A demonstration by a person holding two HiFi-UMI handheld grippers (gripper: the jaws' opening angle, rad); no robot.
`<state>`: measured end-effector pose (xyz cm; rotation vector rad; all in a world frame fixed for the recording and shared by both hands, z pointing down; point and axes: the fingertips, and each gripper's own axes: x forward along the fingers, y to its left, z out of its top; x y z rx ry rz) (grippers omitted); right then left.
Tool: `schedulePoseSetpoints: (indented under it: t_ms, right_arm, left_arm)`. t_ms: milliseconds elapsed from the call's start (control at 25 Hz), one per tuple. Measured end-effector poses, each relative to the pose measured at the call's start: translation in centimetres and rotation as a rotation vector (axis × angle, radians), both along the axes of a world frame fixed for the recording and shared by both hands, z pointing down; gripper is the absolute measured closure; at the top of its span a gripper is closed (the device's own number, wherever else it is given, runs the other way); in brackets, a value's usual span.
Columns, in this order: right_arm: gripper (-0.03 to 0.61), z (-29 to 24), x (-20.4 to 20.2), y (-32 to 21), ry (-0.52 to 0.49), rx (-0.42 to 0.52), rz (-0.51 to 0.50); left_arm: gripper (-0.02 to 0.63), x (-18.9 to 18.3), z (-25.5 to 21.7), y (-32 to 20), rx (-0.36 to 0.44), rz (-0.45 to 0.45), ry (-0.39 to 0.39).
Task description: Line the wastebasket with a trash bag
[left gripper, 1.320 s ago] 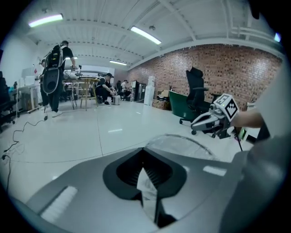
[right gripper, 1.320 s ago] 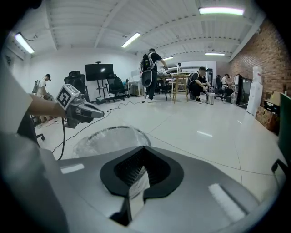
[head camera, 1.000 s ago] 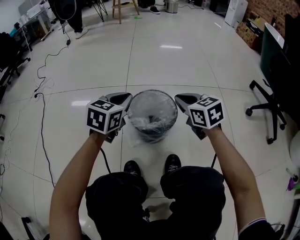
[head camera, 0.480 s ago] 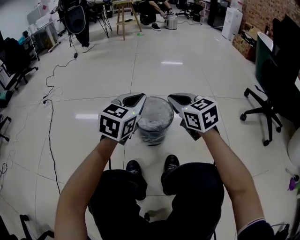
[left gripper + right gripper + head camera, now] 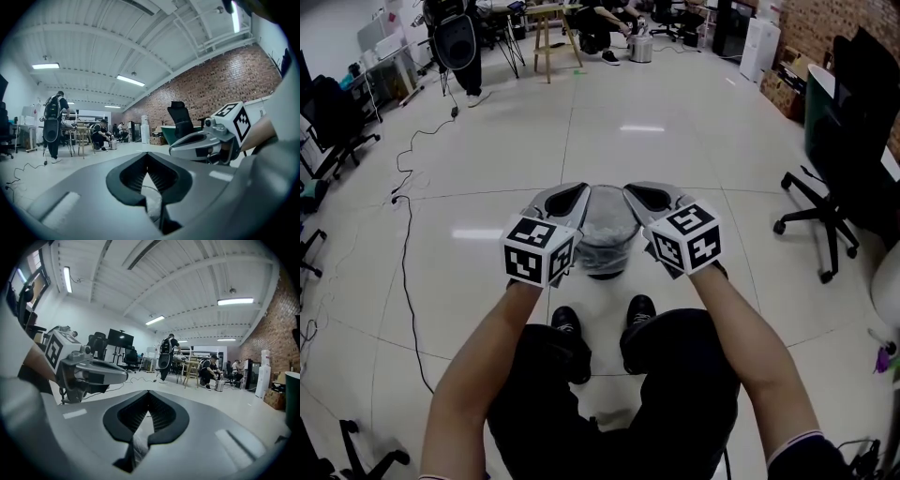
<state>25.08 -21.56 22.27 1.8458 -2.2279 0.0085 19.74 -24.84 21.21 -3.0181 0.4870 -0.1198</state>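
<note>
- Change: both grippers have come up from either side of the wastebasket (image 5: 606,251) rim and drawn closer together. They now hang above it, tips nearly side by side.
- Left gripper (image 5: 572,195): jaws fully closed, tips meeting, pointing about level.
- Right gripper (image 5: 639,194): jaws also closed tight, tipped slightly down.
- A pale patch shows in the slot behind each pair of tips in the gripper views. I can't tell whether it is pinched film or just the bag seen below. No film is visibly stretched up to either gripper.
- Wastebasket stands on the floor (image 5: 487,169) just ahead of the person's feet, between and below the two grippers.
- Trash bag (image 5: 602,223): clear film sits crumpled inside the basket. The grippers partly cover the rim, so I can't check the fold-over.
- Judgement: lining looks done or nearly done, and the lift-off reads as backing away after the rim work.
</note>
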Motion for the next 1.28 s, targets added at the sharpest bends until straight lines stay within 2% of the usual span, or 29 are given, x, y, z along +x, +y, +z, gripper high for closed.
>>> schedulePoseSetpoints:
  t_ms: [440, 1280]
  right_arm:
    - [0.578, -0.9, -2.1, 1.3, 0.025, 0.043, -0.027]
    - [0.578, -1.4, -1.8, 1.6, 0.016, 0.058, -0.023]
  left_arm:
    - [0.601, -1.2, -0.3, 1.3, -0.002, -0.012, 0.024]
    - [0.601, -1.2, -0.4, 1.3, -0.004, -0.016, 0.028]
